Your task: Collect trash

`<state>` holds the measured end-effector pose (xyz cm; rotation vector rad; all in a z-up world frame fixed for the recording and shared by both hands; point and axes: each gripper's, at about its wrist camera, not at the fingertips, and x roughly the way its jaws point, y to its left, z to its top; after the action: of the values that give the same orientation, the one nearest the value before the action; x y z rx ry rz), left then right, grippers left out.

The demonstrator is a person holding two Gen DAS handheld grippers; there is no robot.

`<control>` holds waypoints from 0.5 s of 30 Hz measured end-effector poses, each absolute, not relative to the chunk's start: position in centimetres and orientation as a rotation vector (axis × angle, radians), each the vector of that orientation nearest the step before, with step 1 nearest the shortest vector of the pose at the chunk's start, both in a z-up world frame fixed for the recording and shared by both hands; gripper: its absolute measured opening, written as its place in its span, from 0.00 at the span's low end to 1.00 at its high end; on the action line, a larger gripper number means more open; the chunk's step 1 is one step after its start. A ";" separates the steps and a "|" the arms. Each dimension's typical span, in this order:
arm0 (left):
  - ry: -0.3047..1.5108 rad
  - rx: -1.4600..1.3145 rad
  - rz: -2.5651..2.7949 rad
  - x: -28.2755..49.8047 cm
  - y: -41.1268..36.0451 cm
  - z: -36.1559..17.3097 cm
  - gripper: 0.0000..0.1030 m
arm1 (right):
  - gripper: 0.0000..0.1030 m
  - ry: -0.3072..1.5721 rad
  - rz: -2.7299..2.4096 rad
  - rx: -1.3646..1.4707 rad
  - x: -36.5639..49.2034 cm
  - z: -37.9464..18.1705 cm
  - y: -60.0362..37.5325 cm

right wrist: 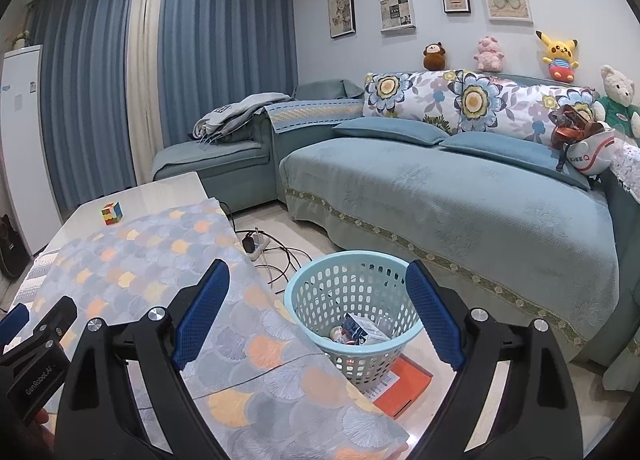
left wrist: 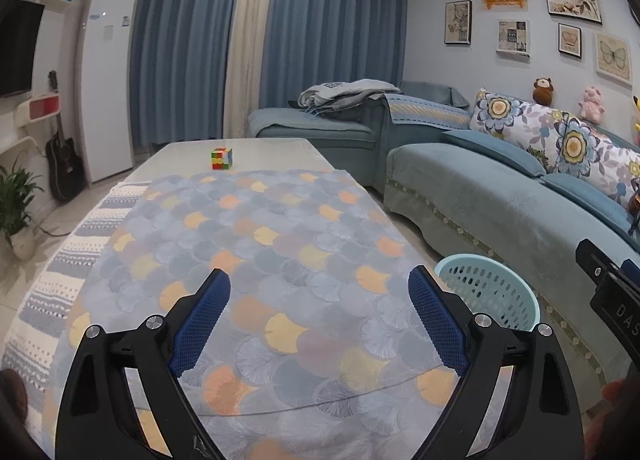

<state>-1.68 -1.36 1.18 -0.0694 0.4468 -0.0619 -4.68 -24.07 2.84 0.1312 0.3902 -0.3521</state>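
Left wrist view: the left tool [left wrist: 319,292] hovers over the low rectangular surface [left wrist: 260,150], above its near end, which is draped in a grey-blue cloth with orange and yellow fan shapes [left wrist: 256,244]. Its blue-padded jaws are spread wide and released, with nothing between them. The pale blue perforated plastic basket [left wrist: 490,292] stands on the floor off the surface's right edge, just beyond the right finger, between the surface and the blue-green sofa [left wrist: 500,200]. A multicoloured puzzle cube [left wrist: 222,159] sits on the bare far end of the surface, well ahead of the tool. Part of the right tool [left wrist: 612,292] shows at the right border.

Right wrist view: the right tool [right wrist: 318,288] is held over the surface's right edge, tilted down toward the basket [right wrist: 316,296], whose rim lies between the spread, released jaws. Inside the basket lie a blue-and-white printed carton [right wrist: 362,330] and other small scraps too small to identify. The basket rests partly on a flat orange box [right wrist: 408,384] on the floor. The left tool's body [right wrist: 40,344] shows at the lower left.
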 end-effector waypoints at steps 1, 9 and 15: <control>0.447 -0.071 -0.062 -1.7 -1.4 1.2 0.86 | 0.83 0.391 -0.351 0.128 -4.7 2.8 -24.0; 0.444 -0.085 -0.053 -1.7 -1.0 1.3 0.86 | 0.83 0.391 -0.341 0.115 -4.7 2.7 -23.7; 0.447 -0.084 -0.056 -1.7 -0.9 1.3 0.86 | 0.83 0.397 -0.337 0.115 -4.6 2.7 -23.7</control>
<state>-1.71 -0.89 1.33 -0.0844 0.4467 -0.0555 -4.56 -23.71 2.65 0.1154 0.3974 -0.3369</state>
